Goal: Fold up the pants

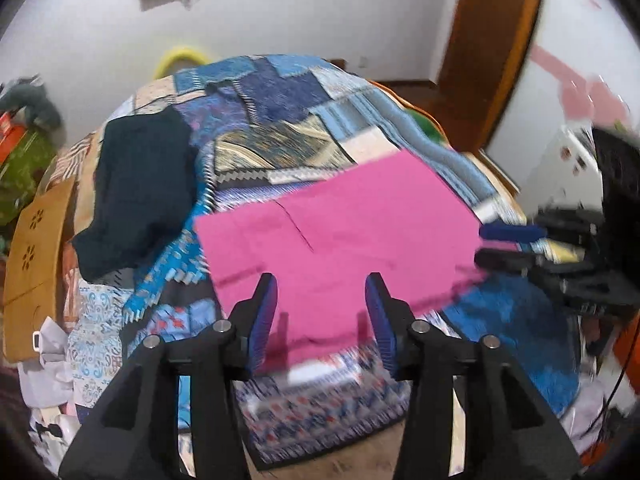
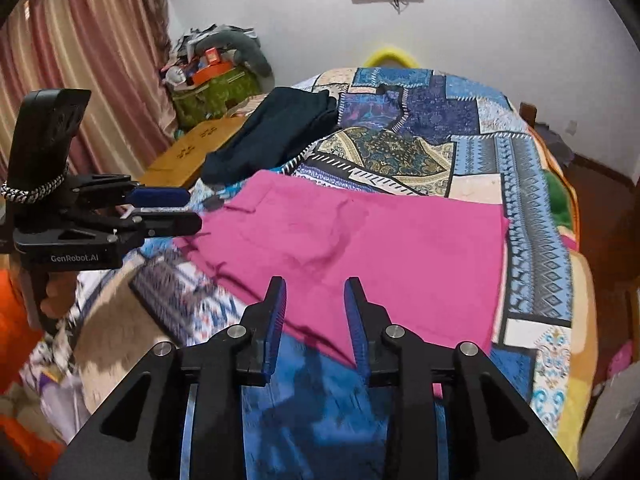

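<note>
Pink pants (image 1: 344,224) lie flat and folded on the patchwork bedspread (image 1: 280,92); they also show in the right wrist view (image 2: 360,240). My left gripper (image 1: 321,280) is open and empty, hovering over the pants' near edge. It shows from the side in the right wrist view (image 2: 194,210), at the pants' left end. My right gripper (image 2: 316,284) is open and empty above the pants' near edge. It shows in the left wrist view (image 1: 486,245) at the pants' right end.
A dark navy garment (image 1: 140,192) lies on the bed's far left, also in the right wrist view (image 2: 272,136). A wooden table (image 2: 192,148) stands beside the bed. Bags and clutter (image 2: 216,76) sit by the curtain. A wooden door frame (image 1: 492,52) is at right.
</note>
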A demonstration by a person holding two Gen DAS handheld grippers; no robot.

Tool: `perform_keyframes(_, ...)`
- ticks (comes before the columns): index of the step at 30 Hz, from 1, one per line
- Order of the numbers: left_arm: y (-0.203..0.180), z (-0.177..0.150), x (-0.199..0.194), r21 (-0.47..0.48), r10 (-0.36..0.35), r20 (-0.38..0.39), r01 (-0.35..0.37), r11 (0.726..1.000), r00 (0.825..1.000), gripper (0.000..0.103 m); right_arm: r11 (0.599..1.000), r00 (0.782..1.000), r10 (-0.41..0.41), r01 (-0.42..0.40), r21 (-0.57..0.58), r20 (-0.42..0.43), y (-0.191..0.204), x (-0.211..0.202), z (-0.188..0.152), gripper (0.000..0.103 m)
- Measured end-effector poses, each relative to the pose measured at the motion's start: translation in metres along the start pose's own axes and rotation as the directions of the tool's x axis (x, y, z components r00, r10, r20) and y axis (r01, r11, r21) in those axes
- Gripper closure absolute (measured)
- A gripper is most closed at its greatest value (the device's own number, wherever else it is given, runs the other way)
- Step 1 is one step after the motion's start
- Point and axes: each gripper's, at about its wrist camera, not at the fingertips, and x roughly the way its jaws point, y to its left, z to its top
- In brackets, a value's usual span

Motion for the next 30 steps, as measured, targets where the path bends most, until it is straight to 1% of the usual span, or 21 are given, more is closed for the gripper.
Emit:
perform_keyframes(2,0.012,0.009,0.008,-0.044,-0.006,-0.009,0.006,0.999,1.0,0.057,0.999,1.0,0.012,-0.011,0.035,-0.012,-0.003,0.013,0.006,0.076)
perform_keyframes(4,0.021,0.016,0.019,-0.088,-0.027,-0.028,0.025,0.996,0.999,0.057,0.997,0.999,0.022,-0.019,0.081,-0.035,-0.006,0.027,0.009,0.076)
perform_keyframes(6,0.031,0.017,0.036,-0.139,-0.055,-0.067,0.045,0.989,0.996,0.057,0.992,0.997,0.038,-0.029,0.127,-0.074,-0.01,0.043,0.01,0.076)
perform_keyframes(9,0.038,0.007,0.058,-0.183,-0.086,-0.138,0.06,0.981,0.987,0.057,0.986,0.988,0.056,-0.032,0.161,-0.143,-0.014,0.063,0.003,0.07)
perform_keyframes(10,0.039,0.002,0.066,-0.189,-0.095,-0.166,0.063,0.98,0.982,0.057,0.984,0.983,0.06,-0.03,0.173,-0.174,-0.017,0.069,-0.002,0.07)
perform_keyframes(11,0.04,-0.005,0.072,-0.19,-0.089,-0.191,0.052,0.98,0.978,0.057,0.984,0.98,0.064,-0.03,0.178,-0.189,-0.02,0.072,-0.006,0.069)
perform_keyframes(12,0.041,-0.012,0.075,-0.182,-0.079,-0.199,0.043,0.982,0.977,0.057,0.983,0.98,0.072,-0.038,0.182,-0.183,-0.023,0.071,-0.011,0.066)
perform_keyframes(14,0.039,-0.021,0.07,-0.15,-0.068,-0.176,0.042,0.988,0.982,0.057,0.984,0.982,0.057,-0.024,0.178,-0.181,-0.03,0.065,-0.016,0.064)
perform_keyframes(18,0.035,-0.032,0.057,-0.092,-0.01,-0.156,-0.004,0.996,0.988,0.056,0.984,0.981,0.011,0.024,0.178,-0.194,-0.049,0.049,-0.029,0.064)
perform_keyframes(22,0.037,-0.037,0.052,-0.095,-0.006,-0.144,-0.008,0.995,0.99,0.056,0.976,0.979,-0.032,0.074,0.206,-0.201,-0.073,0.032,-0.043,0.065)
perform_keyframes(23,0.037,-0.037,0.05,-0.096,0.0,-0.141,-0.014,0.995,0.99,0.055,0.973,0.98,-0.028,0.071,0.219,-0.197,-0.077,0.028,-0.046,0.065)
perform_keyframes(24,0.036,-0.039,0.049,-0.094,0.012,-0.138,-0.025,0.995,0.99,0.054,0.969,0.981,-0.023,0.069,0.237,-0.192,-0.083,0.024,-0.049,0.066)
perform_keyframes(25,0.035,-0.039,0.048,-0.091,0.024,-0.137,-0.037,0.995,0.99,0.047,0.966,0.98,-0.034,0.082,0.244,-0.194,-0.085,0.021,-0.05,0.066)
perform_keyframes(26,0.035,-0.041,0.047,-0.09,0.045,-0.14,-0.058,0.994,0.989,0.043,0.963,0.98,-0.047,0.096,0.25,-0.193,-0.089,0.018,-0.053,0.066)
perform_keyframes(27,0.038,-0.044,0.047,-0.102,0.039,-0.142,-0.053,0.993,0.989,0.041,0.962,0.98,-0.051,0.1,0.256,-0.192,-0.091,0.015,-0.054,0.067)
perform_keyframes(29,0.048,-0.047,0.047,-0.155,-0.012,-0.142,-0.01,0.988,0.99,0.039,0.958,0.981,-0.047,0.098,0.271,-0.19,-0.095,0.009,-0.058,0.067)
perform_keyframes(30,0.054,-0.048,0.047,-0.188,-0.039,-0.143,0.011,0.982,0.989,0.038,0.956,0.978,-0.071,0.123,0.268,-0.196,-0.096,0.007,-0.059,0.067)
